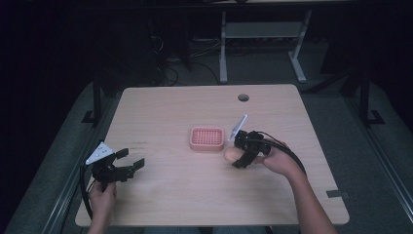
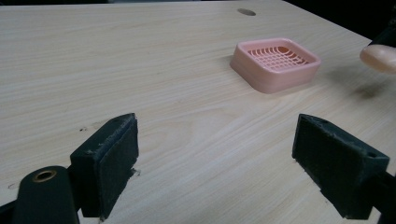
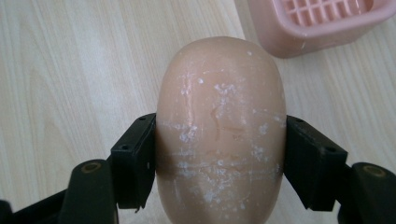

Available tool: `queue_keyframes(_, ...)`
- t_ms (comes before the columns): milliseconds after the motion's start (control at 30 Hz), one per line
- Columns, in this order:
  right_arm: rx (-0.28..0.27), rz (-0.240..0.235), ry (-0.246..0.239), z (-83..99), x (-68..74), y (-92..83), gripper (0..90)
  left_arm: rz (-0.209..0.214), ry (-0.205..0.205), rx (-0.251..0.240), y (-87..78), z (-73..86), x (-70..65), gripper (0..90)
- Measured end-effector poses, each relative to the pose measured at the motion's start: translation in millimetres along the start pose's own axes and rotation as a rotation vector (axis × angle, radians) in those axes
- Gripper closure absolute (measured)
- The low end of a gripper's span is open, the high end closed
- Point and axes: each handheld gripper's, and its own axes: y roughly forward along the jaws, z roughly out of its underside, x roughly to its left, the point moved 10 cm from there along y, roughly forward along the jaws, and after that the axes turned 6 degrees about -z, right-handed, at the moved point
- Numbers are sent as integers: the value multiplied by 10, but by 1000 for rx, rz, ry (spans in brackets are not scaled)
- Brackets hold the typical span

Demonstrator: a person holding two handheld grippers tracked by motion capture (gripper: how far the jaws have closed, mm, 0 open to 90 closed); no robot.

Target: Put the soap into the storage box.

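A peach oval bar of soap (image 3: 219,130) sits clamped between the jaws of my right gripper (image 1: 243,155), held a little above the table just right of a pink slatted soap dish (image 1: 207,139). The soap (image 1: 230,155) pokes out on the gripper's left side, and its tip (image 2: 379,58) shows at the right edge of the left gripper view. The dish (image 3: 322,23) lies ahead and to the right in the right gripper view. My left gripper (image 1: 130,161) rests near the table's front left, open, with nothing between its pads (image 2: 114,158). The dish (image 2: 278,63) stands ahead of it.
The light wooden table (image 1: 195,195) has a round cable hole (image 1: 243,97) at the back. Behind it are a dark floor, cables and a white desk frame (image 1: 260,44). A dark tab (image 1: 337,193) sits at the front right corner.
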Motion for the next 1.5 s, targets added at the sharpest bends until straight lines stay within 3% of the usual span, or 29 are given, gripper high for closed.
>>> queue_keyframes(567, -15, -11, -17, -237, -106, -23, 319, 0, -7, -3, -8, -5, 8, 142)
queue_keyframes(1500, 10, -6, -44, -692, -317, 55, 318, -2, -14, -9, -27, -12, 34, 142)
